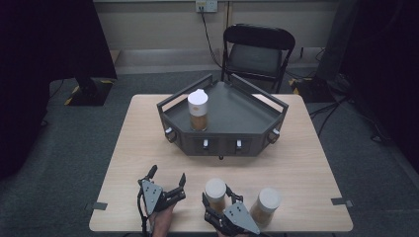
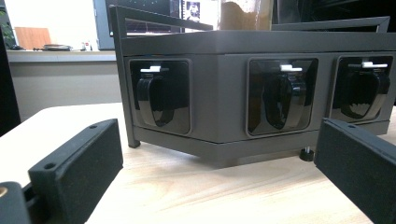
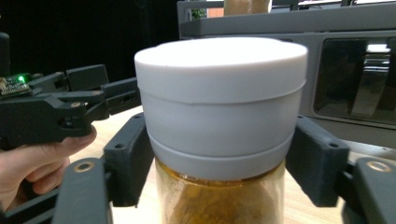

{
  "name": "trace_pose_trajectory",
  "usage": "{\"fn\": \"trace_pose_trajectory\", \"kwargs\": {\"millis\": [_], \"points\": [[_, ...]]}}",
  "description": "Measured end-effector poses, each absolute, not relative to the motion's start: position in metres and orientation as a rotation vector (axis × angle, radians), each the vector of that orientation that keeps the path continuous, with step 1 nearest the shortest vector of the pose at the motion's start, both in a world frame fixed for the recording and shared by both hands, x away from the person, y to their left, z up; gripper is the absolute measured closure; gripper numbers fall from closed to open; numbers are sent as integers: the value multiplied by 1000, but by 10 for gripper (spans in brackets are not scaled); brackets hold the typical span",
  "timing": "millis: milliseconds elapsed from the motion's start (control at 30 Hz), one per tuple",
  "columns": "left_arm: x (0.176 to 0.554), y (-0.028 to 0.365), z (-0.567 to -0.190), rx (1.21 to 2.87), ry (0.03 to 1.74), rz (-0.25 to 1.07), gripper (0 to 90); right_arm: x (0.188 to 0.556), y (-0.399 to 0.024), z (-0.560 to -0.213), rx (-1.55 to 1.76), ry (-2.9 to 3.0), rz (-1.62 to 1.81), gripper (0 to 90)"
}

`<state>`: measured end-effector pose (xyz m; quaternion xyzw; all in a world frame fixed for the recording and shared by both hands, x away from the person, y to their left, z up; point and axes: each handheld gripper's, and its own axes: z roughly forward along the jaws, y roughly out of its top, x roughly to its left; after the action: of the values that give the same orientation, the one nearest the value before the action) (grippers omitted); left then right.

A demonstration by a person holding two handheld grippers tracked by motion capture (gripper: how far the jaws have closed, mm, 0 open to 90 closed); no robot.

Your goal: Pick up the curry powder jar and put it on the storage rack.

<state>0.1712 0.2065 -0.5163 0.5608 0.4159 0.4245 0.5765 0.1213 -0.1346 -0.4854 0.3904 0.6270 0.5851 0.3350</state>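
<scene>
1. Pale wooden table (image 1: 148, 148): at its near edge, the right gripper (image 1: 217, 196) clamps a white-lidded jar (image 1: 215, 193).
2. Left gripper (image 1: 168, 183) rests beside it, jaws wide apart and holding nothing.
3. Farther back, a grey tray (image 1: 237, 118) carries another jar (image 1: 197, 109).

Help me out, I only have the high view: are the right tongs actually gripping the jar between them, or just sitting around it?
Observer: In the right gripper view the pads of the right tongs press on both sides of the white lid of the jar, above the glass.
Operator: And the left tongs?
Observer: The left tongs are open with nothing between them, facing the front wall of the tray.
Operator: Anything on that wall?
Observer: Three dark recesses, each with a black handle under a small white tab.
</scene>
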Motion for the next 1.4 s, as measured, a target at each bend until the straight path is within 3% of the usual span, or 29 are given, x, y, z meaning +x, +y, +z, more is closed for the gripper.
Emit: {"fn": "trace_pose_trajectory", "kwargs": {"millis": [333, 1400], "points": [[171, 206, -516, 1313, 973, 994, 9, 120, -132, -487, 993, 1626, 1506, 345], [171, 206, -516, 1312, 975, 995, 10, 115, -130, -471, 989, 1632, 1491, 348]]}}
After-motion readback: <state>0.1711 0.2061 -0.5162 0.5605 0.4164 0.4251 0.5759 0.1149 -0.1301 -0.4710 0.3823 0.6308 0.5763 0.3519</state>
